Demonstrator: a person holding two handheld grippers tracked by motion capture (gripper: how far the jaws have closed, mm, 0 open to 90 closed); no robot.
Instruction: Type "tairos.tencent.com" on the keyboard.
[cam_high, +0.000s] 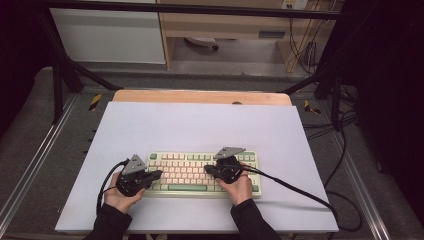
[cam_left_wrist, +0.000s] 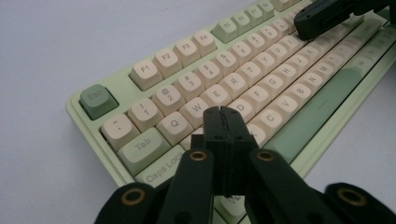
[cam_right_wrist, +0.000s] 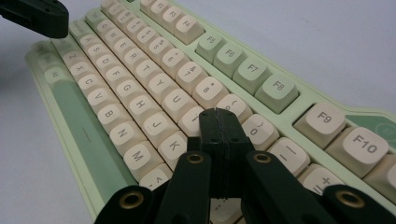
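A pale green keyboard (cam_high: 200, 172) with cream and green keys lies near the table's front edge. My left gripper (cam_high: 159, 174) is shut with nothing in it, its tip over the keyboard's left end. In the left gripper view the closed left gripper (cam_left_wrist: 222, 112) hovers above the keys (cam_left_wrist: 196, 110) near the letters W, E and S. My right gripper (cam_high: 209, 171) is also shut and empty, its tip over the keyboard's middle. In the right gripper view the right gripper (cam_right_wrist: 215, 114) sits over the keys (cam_right_wrist: 177, 103) around I, O and K.
The keyboard rests on a white sheet (cam_high: 200, 125) covering a wooden table (cam_high: 200, 96). Black cables (cam_high: 300, 192) trail from both grippers across the sheet. The person's hands (cam_high: 239, 189) hold the grippers from the front edge. A black frame and cabinets (cam_high: 110, 35) stand beyond the table.
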